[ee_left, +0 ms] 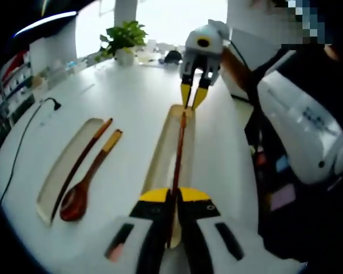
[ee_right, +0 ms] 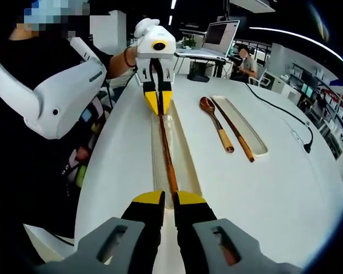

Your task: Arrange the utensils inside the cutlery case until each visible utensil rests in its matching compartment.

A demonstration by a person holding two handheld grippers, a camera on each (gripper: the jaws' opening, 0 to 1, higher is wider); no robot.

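We look from each gripper along its own jaws, low over the white table (ee_left: 131,114), close to the near end of the long case (ee_left: 160,160). The left gripper view faces down the case toward the windows and a potted plant (ee_left: 123,40); the right gripper view faces the opposite way, toward a laptop (ee_right: 220,34). Each shows the other gripper at the case's far end. Both share the case, the chopstick (ee_right: 167,157) along it, the spoon (ee_right: 215,123) and the second tray (ee_right: 243,128).
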